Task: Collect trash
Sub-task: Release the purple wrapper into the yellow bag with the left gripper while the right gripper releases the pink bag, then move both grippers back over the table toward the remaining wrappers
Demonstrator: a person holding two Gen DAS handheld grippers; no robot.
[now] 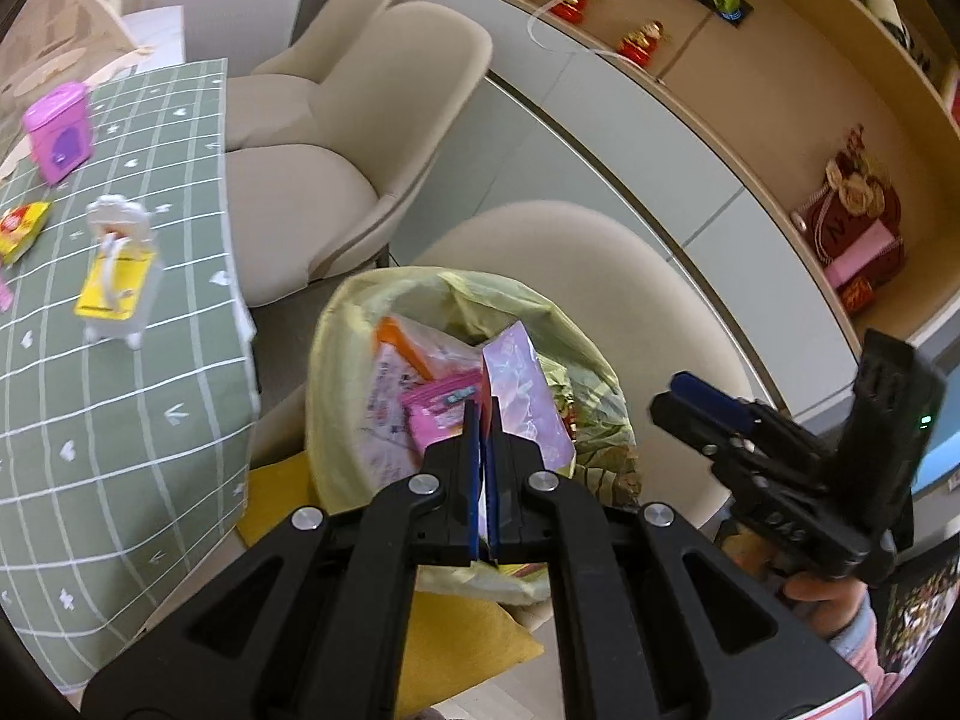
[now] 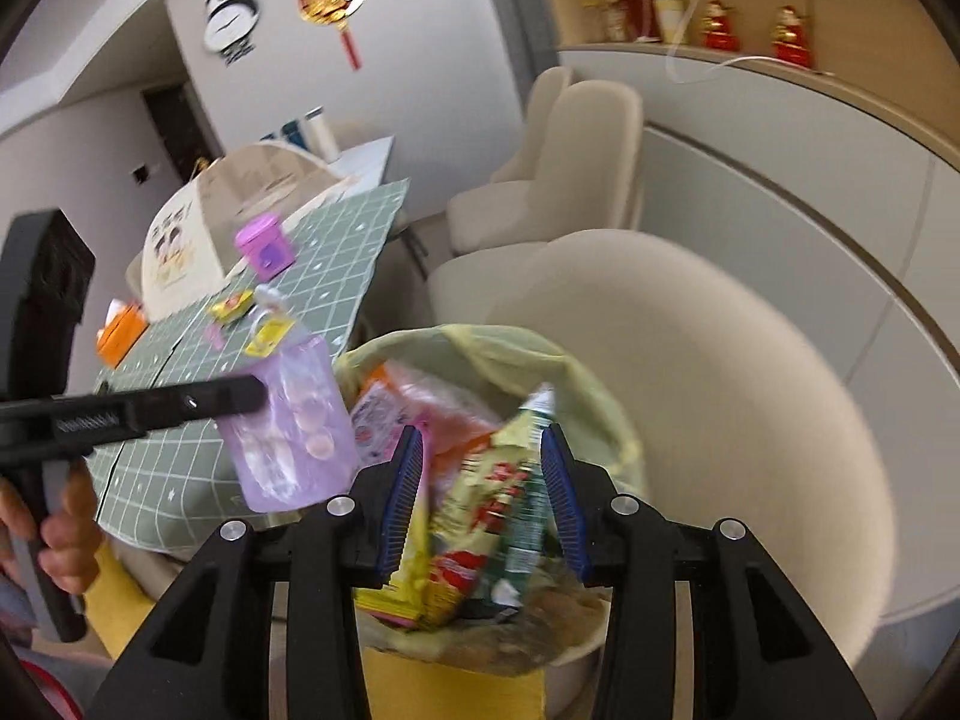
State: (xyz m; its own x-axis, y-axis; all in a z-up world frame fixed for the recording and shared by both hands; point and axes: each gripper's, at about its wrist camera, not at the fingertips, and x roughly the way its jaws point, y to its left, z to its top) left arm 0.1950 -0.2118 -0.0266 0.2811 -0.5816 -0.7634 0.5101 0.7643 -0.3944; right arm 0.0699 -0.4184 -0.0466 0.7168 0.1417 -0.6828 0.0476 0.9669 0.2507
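Observation:
In the left wrist view my left gripper (image 1: 485, 411) is shut on the edge of a clear lilac packet (image 1: 525, 390), held over a bin lined with a pale yellow-green trash bag (image 1: 354, 324). The bag holds several pink and orange wrappers. My right gripper (image 1: 681, 399) hangs to the right of the bag. In the right wrist view the right gripper (image 2: 486, 483) stands open above the trash bag (image 2: 480, 339), with a blurred green, yellow and red wrapper (image 2: 492, 516) loose between its blue pads. The left gripper (image 2: 255, 396) reaches in from the left with the lilac packet (image 2: 294, 438).
A table with a green checked cloth (image 1: 120, 408) lies to the left, carrying a pink box (image 1: 57, 132), a yellow packet (image 1: 21, 228) and a white-and-yellow item (image 1: 117, 276). An orange tissue box (image 2: 120, 330) sits there too. Beige chairs (image 1: 372, 120) and a cabinet with shelves stand behind.

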